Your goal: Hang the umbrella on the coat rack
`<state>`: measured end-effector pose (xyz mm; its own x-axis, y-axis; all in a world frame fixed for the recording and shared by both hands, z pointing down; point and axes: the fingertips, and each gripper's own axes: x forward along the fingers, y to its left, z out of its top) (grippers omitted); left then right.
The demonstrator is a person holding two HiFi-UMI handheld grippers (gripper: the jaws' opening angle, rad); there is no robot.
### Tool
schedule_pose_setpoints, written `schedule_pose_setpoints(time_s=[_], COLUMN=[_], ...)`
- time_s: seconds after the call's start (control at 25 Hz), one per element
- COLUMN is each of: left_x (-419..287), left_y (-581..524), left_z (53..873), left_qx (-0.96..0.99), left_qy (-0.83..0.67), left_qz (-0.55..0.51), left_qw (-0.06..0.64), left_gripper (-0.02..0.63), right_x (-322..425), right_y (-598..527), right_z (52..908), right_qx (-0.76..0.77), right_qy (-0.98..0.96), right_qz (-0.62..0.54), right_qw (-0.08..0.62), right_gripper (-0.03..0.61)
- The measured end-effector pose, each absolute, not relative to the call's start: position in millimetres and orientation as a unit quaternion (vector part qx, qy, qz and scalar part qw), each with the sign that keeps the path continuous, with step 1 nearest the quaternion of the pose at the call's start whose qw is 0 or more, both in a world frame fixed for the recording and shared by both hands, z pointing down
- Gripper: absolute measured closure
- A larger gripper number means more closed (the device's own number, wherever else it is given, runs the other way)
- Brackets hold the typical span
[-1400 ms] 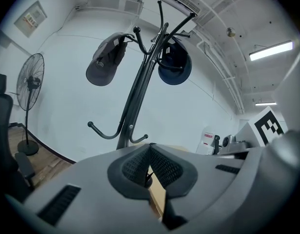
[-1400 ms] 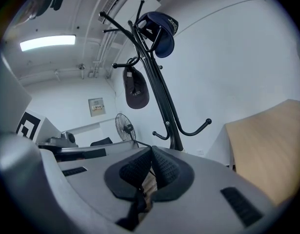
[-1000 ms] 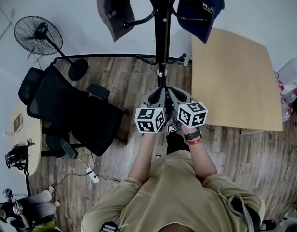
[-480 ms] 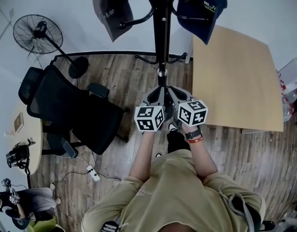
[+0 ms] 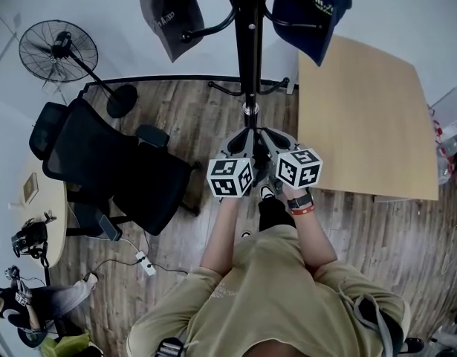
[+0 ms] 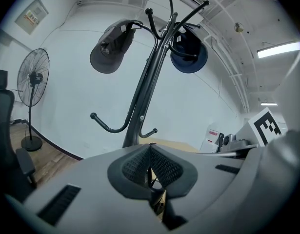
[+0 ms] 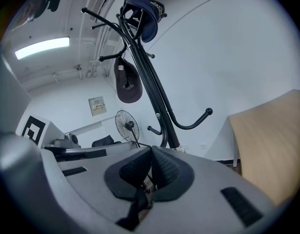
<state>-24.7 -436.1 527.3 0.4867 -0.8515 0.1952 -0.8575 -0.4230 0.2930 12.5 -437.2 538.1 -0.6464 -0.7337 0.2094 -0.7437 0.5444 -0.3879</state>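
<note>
Head view: grey cap (image 5: 169,13) on coat rack (image 5: 250,50)

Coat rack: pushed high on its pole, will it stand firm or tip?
The coat rack probably sways or tips if pushed high: it is tall and thin, with a grey cap and a dark cap hung near the top. It looks stiff, like metal.

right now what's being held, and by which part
The left hand-held gripper and right hand-held gripper each pinch a thin dark strap; whether it is the umbrella's cannot be told.
</note>
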Motion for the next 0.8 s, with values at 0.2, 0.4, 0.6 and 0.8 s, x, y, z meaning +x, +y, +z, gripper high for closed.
schedule_pose_setpoints(time_s=[0.2, 0.4, 0.6, 0.8], left_x=[-29, -31, -32, -30], left_y=[-439, -441, -444, -443], left_z=[532, 537, 549, 562], left_qx=[0.843, 0.843, 0.844, 0.845], left_qy=[-0.506, -0.506, -0.504, -0.494], left_qz=[0.008, 0.016, 0.028, 0.020], left_qw=[0.183, 0.183, 0.184, 0.203], left_gripper=[0.591, 0.591, 0.591, 0.591], right_x=[13, 13, 12, 10], right_y=[-439, -440, -444, -442], right_z=[541, 545, 555, 567], right_qx=[0.420, 0.420, 0.419, 0.420], right_qy=[-0.879, -0.878, -0.877, -0.874], right_qz=[0.225, 0.227, 0.233, 0.241], right_qw=[0.012, 0.018, 0.026, 0.033], right_gripper=[0.561, 0.561, 0.561, 0.561])
